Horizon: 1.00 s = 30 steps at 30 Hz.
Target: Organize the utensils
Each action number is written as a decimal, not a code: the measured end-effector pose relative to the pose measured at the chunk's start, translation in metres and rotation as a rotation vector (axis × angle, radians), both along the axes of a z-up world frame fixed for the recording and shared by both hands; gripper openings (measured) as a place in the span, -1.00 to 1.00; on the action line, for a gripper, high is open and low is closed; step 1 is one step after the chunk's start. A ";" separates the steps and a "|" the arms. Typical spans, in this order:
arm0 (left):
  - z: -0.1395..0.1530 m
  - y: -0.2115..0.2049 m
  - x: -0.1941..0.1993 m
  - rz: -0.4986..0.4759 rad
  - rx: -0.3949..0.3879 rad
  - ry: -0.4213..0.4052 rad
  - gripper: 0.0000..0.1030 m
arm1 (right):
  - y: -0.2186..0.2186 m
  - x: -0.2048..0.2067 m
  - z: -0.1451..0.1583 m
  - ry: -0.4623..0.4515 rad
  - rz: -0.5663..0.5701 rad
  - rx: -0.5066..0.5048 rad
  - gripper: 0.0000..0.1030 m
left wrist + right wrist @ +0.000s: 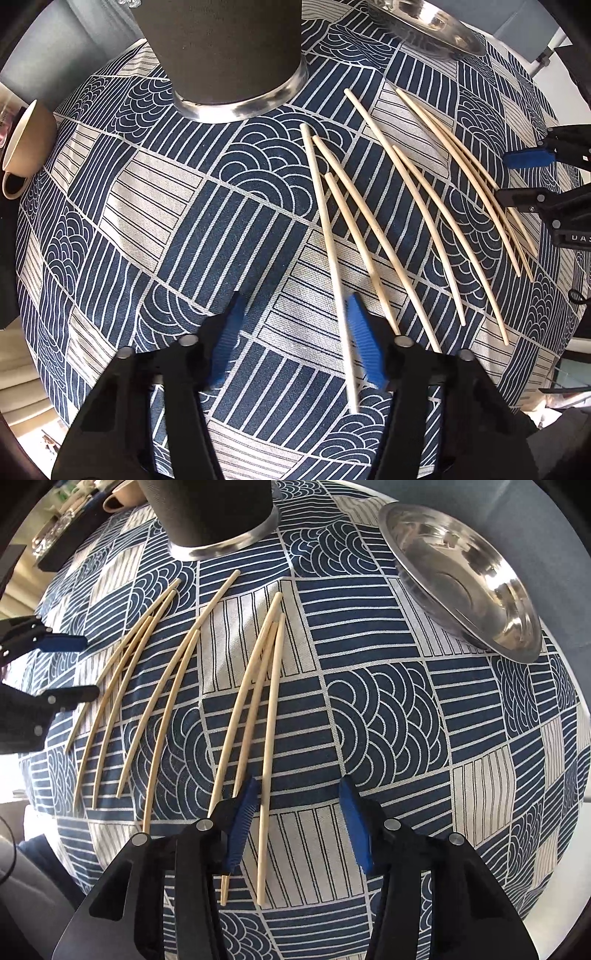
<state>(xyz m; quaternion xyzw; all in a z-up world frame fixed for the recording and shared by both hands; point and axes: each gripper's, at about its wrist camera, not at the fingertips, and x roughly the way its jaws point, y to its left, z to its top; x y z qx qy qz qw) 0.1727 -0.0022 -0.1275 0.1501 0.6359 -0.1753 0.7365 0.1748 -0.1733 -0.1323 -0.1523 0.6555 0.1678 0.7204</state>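
A: What lies on the blue-and-cream patterned tablecloth (pixel 229 221)?

B: Eight pale wooden chopsticks (pixel 384 229), all flat on the cloth and fanned out side by side. In the left wrist view three lie close together nearest that gripper, two more lie beside them, and three thin ones lie farthest over by the other gripper.

A: And the containers?

B: A tall dark cylindrical holder with a shiny metal base ring (pixel 229 55) stands upright beyond the chopsticks, apart from them. A shallow stainless steel bowl (pixel 469 579) sits off to one side. A beige ceramic mug (pixel 26 147) stands at the cloth's far edge, near the holder.

A: How does the left gripper (pixel 295 343) stand?

B: It points down at the cloth, its blue ribbed pads parted about halfway. The nearest chopstick (pixel 334 266) runs between the jaws, close against one blue pad (pixel 365 347). The other pad is well clear of it, so nothing is pinched.

A: And the right gripper (pixel 299 819)?

B: Also pointing down, jaws parted to a middling gap. One chopstick (pixel 269 738) passes between the pads, just beside the blue pad (pixel 242 819) on that side. A second chopstick slips behind that same pad. I see no squeeze on either stick.

A: So every chopstick is on the table?

B: Yes, none is lifted and none is in the holder
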 end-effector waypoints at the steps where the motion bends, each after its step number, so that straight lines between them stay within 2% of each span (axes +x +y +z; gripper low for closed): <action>1: 0.001 0.001 0.001 -0.001 0.000 0.003 -0.22 | -0.001 0.000 0.000 0.002 0.006 0.000 -0.22; 5: 0.006 0.015 0.004 0.010 -0.008 0.020 -0.66 | -0.008 0.006 -0.001 0.012 0.005 -0.002 -0.55; 6: 0.005 0.017 0.005 0.010 -0.010 0.025 -0.71 | -0.011 0.007 -0.001 0.012 0.006 -0.004 -0.64; 8: 0.005 0.019 0.006 0.005 -0.018 0.037 -0.91 | -0.011 0.010 -0.002 0.019 0.016 -0.008 -0.72; 11: 0.005 0.022 0.004 -0.016 -0.028 0.036 -0.91 | -0.008 0.012 -0.003 0.017 0.034 -0.020 -0.89; 16: 0.002 0.030 -0.003 0.017 -0.085 0.068 -0.92 | -0.013 0.008 -0.003 0.028 0.011 0.019 -0.92; 19: 0.001 0.040 -0.011 0.039 -0.095 0.071 -0.92 | -0.027 0.003 -0.004 0.038 -0.069 0.111 -0.92; 24: 0.008 0.050 -0.023 0.075 -0.106 0.057 -0.92 | -0.033 -0.010 0.007 0.026 -0.114 0.212 -0.92; 26: 0.017 0.061 -0.030 0.084 -0.112 0.040 -0.91 | -0.034 -0.012 0.015 0.010 -0.138 0.267 -0.92; 30: 0.040 0.058 -0.026 0.112 -0.124 -0.002 -0.91 | -0.026 -0.016 0.045 -0.049 -0.144 0.345 -0.92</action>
